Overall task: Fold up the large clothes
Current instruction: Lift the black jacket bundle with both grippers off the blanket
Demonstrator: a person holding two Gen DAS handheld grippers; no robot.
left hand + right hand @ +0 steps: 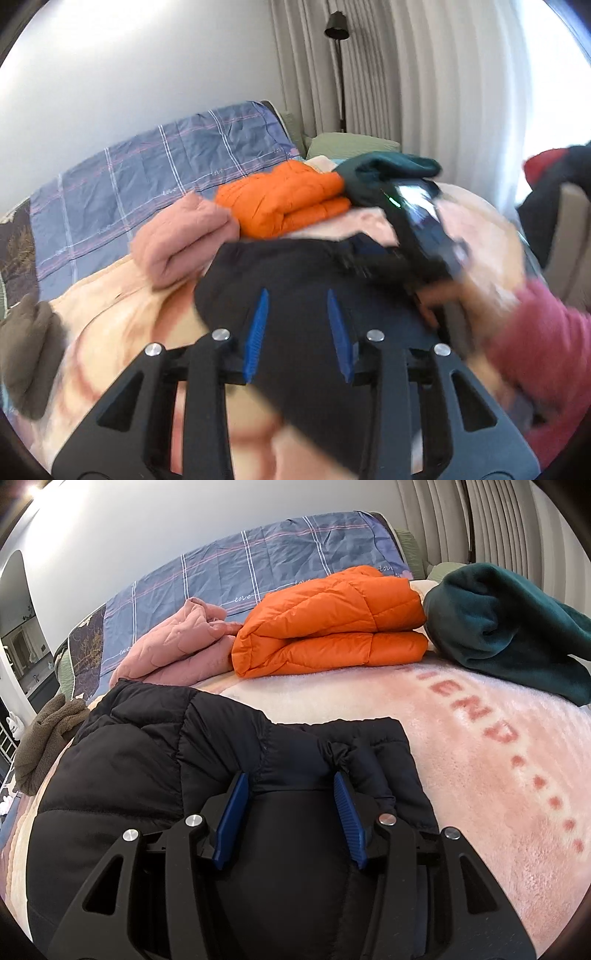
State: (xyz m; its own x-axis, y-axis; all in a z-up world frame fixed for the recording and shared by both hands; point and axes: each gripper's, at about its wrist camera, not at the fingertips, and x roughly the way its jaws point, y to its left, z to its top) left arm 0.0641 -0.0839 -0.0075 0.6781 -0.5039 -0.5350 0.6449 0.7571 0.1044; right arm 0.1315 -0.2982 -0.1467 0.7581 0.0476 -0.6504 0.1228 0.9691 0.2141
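Observation:
A black puffer jacket (155, 760) lies spread on a pink fleece blanket (480, 760) on the bed. My right gripper (291, 781) is open, its blue fingers (231, 823) standing over the jacket's bunched edge, with nothing pinched between them. In the left wrist view the same black jacket (295, 280) fills the middle, blurred. My left gripper (297, 299) is open above it. The other hand-held gripper (424, 221) and a red-sleeved arm (546, 354) show at the right, blurred by motion.
Folded clothes lie at the back of the bed: an orange puffer jacket (332, 624), a pink quilted garment (173, 646) and a dark green fleece (509, 627). A brown fleece (44, 734) lies at the left edge. A blue plaid sheet (258, 561) covers the far side. A floor lamp (338, 55) stands by the curtains.

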